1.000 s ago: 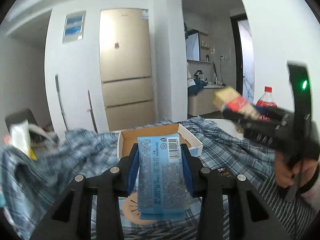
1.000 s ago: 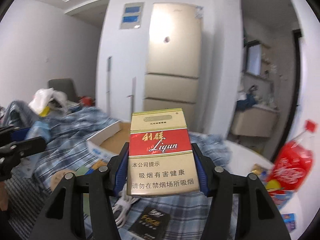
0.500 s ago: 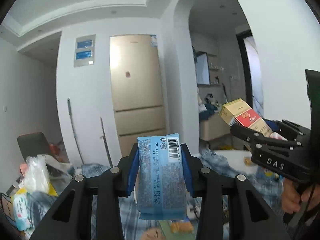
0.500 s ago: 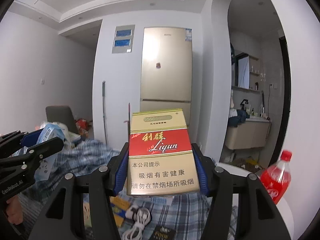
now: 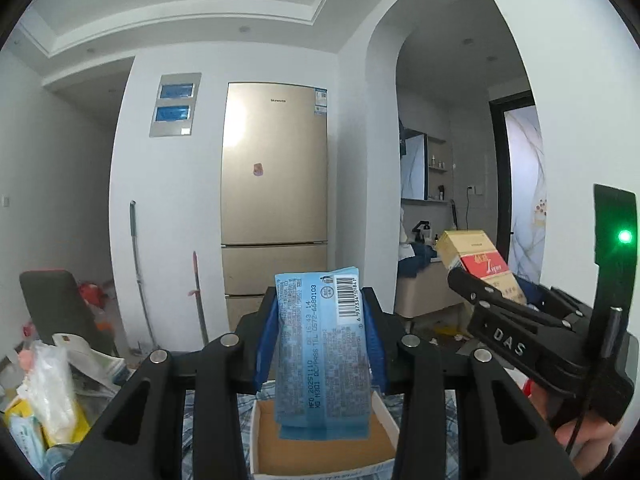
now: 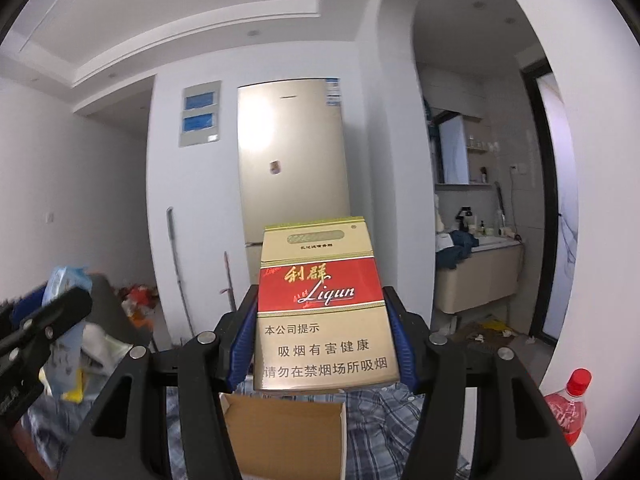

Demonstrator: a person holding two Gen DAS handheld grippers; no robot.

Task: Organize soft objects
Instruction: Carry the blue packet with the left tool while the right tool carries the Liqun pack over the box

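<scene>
In your left wrist view, your left gripper point(image 5: 320, 344) is clenched on a light blue tissue pack point(image 5: 322, 354), which stands upright between the blue pads, its barcode end up, above an open cardboard box point(image 5: 320, 446). To the right, your right gripper point(image 5: 486, 290) carries the cigarette pack point(image 5: 478, 264). In your right wrist view, your right gripper point(image 6: 322, 340) grasps that red-and-gold cigarette pack point(image 6: 322, 304) upright between its pads, over the cardboard box point(image 6: 280, 436) on the plaid cloth point(image 6: 380, 412). A red soda bottle point(image 6: 570, 404) stands lower right.
</scene>
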